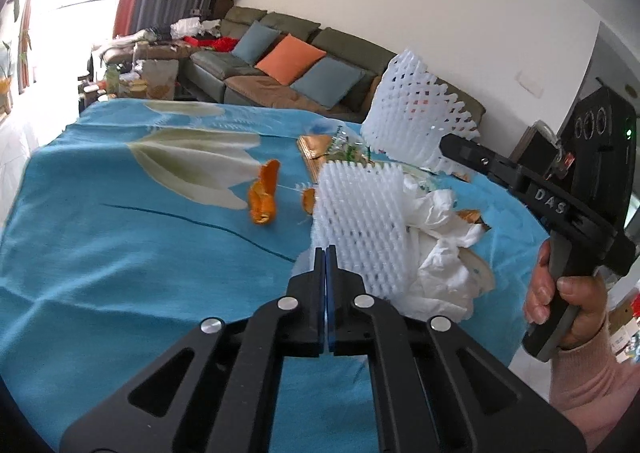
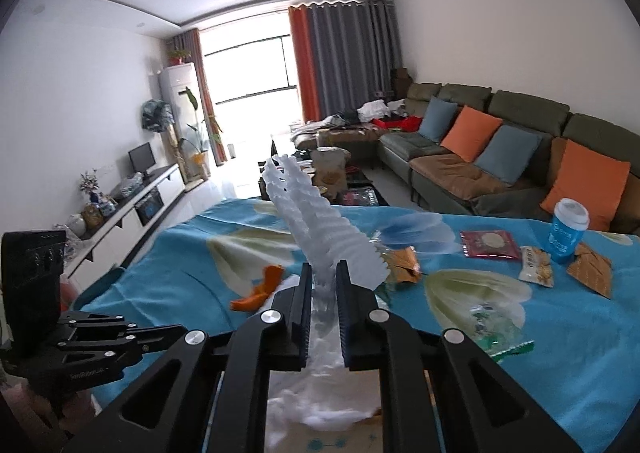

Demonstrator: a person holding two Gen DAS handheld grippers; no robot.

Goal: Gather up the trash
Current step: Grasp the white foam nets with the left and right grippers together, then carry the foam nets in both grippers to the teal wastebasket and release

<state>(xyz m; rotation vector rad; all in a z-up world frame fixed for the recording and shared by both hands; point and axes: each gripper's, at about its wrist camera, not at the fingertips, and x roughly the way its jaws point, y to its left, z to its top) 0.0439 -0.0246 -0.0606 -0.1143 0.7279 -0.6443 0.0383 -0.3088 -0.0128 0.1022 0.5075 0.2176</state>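
Note:
A white foam fruit net (image 2: 320, 221) sticks up from my right gripper (image 2: 324, 273), which is shut on its lower end. In the left wrist view the same net (image 1: 416, 113) hangs above the table from the right gripper (image 1: 446, 143), held by a hand (image 1: 560, 293). My left gripper (image 1: 325, 253) is shut, its tips pinching the lower corner of a second foam net (image 1: 360, 221). This net leans on crumpled white tissue (image 1: 436, 253). Orange peel (image 1: 262, 197) lies to the left on the blue cloth.
The table has a blue floral cloth (image 2: 180, 253). On its right side lie a red packet (image 2: 490, 244), a blue cup (image 2: 568, 231), orange wrappers (image 2: 590, 269), a snack bag (image 2: 536, 267) and a clear wrapper (image 2: 496, 327). A sofa (image 2: 500, 157) stands behind.

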